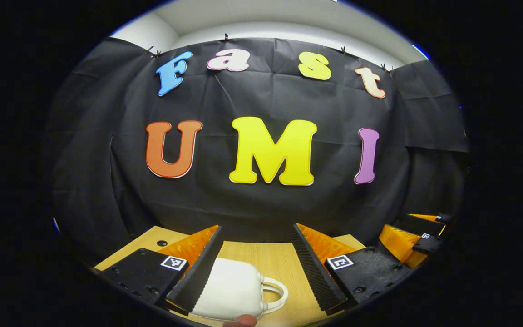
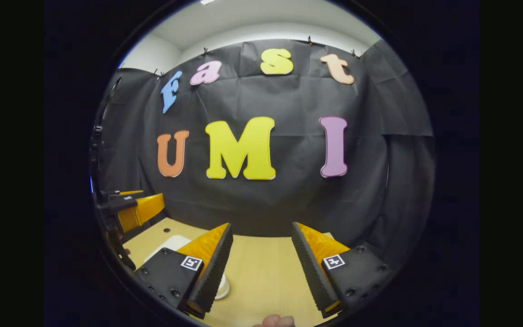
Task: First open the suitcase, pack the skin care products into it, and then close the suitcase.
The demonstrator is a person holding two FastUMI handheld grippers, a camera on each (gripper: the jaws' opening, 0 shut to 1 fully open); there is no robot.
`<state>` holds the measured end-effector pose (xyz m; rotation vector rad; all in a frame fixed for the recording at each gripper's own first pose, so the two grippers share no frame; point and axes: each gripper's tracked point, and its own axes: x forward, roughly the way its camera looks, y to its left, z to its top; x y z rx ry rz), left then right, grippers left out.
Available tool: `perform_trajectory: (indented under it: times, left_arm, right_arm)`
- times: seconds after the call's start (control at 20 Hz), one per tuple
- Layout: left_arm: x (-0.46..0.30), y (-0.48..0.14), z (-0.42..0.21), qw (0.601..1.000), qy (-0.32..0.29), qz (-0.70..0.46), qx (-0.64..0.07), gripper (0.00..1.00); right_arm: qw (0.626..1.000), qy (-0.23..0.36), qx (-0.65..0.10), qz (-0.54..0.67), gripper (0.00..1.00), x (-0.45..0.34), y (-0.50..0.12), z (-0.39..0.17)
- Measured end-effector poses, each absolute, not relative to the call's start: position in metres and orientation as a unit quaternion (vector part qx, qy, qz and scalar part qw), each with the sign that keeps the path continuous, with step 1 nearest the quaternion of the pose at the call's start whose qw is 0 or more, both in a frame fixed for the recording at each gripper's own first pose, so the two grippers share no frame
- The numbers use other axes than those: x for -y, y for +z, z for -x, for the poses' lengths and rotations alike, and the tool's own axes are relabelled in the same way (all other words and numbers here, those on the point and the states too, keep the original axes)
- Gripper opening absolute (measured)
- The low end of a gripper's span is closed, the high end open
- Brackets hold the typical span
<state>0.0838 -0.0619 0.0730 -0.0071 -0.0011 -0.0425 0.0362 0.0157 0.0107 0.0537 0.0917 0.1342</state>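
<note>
Between and just below the left gripper's (image 1: 257, 263) spread, empty fingers, one small white suitcase (image 1: 232, 288) lies closed on the wooden table (image 1: 266, 254), its loop handle (image 1: 276, 293) pointing toward the right finger; its left part hides behind the left finger. The right gripper (image 2: 261, 261) also stands apart, gripping nothing, over bare tabletop. Beside its left finger peeks one small white round object (image 2: 222, 287), too hidden to identify. Each finger mount carries a square black-and-white marker tag (image 1: 173, 262), no readable writing.
</note>
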Motion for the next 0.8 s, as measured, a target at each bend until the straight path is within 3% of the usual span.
perform_trajectory:
  times: [0.35,0.55,0.8]
  left_arm:
    - [0.053,0.074,-0.066,0.999,-0.025,0.019,-0.018,0.96]
    - [0.04,0.09,-0.066,0.999,-0.007,-0.003,0.034,0.96]
    - [0.043,0.091,-0.063,0.999,-0.017,0.008,0.043,0.97]
  right_arm:
    - [0.999,0.044,-0.015,-0.002,0.78,-0.039,0.024,-0.022]
    - [0.999,0.038,-0.018,-0.005,0.77,-0.04,0.025,-0.019]
    - [0.999,0.03,-0.017,-0.005,0.78,-0.036,0.026,-0.016]
